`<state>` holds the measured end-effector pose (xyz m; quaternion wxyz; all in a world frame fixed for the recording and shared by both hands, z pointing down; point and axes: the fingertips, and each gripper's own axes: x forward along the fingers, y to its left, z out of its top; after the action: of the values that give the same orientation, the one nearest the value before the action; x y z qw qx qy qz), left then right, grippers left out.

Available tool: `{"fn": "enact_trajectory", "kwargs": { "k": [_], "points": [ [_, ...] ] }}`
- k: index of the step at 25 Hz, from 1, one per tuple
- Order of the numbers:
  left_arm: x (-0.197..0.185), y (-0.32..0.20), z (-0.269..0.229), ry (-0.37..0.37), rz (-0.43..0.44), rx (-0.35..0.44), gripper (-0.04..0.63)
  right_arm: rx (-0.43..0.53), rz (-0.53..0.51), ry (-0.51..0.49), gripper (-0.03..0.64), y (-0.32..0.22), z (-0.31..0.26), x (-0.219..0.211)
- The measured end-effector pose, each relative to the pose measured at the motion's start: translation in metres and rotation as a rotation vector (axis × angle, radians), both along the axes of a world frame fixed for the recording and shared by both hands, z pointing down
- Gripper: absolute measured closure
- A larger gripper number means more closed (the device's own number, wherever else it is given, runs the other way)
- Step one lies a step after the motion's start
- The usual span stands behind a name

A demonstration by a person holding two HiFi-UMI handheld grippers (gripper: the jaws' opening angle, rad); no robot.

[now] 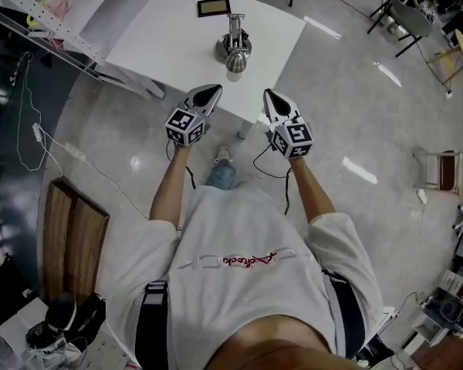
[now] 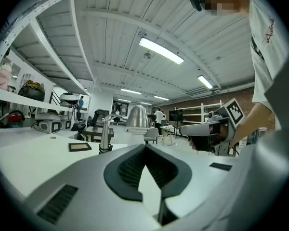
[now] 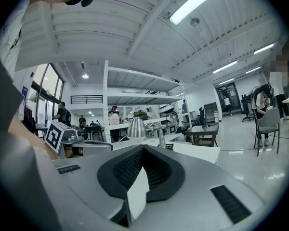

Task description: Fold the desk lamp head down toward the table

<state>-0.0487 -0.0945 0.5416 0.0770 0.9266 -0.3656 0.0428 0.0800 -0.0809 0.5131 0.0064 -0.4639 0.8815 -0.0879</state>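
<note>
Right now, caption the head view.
Left gripper and right gripper, shut, empty, face the desk lamp on a white table.

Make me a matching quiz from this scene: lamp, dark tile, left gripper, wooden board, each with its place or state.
1 desk lamp
2 dark tile
3 left gripper
4 wooden board

A on the floor beside the person
B shut, holding nothing
C standing on the table
D lying flat beyond the desk lamp

Pairs: 1-C, 2-D, 3-B, 4-A
</note>
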Motion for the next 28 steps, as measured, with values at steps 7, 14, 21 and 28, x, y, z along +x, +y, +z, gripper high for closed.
{"fn": "enact_trajectory", "kwargs": {
  "k": [7, 14, 21, 28],
  "points": [
    [-0.001, 0.045, -0.002, 0.004, -0.002, 0.003, 0.572, -0.005, 0.004, 0.012, 0.600, 0.045, 0.002, -0.004],
    [0.004, 0.073, 0.001, 0.004, 0.001, 0.002, 0.572, -0.001, 0.008, 0.034, 0.600, 0.070, 0.004, -0.002],
    [0.002, 0.081, -0.002, 0.003, -0.004, 0.010, 0.572, 0.012, 0.001, 0.034, 0.600, 0.079, -0.001, -0.007],
    [0.003, 0.085, -0.003, 0.009, -0.001, 0.010, 0.572, 0.017, -0.001, 0.047, 0.600, 0.083, 0.000, -0.008]
  ]
}}
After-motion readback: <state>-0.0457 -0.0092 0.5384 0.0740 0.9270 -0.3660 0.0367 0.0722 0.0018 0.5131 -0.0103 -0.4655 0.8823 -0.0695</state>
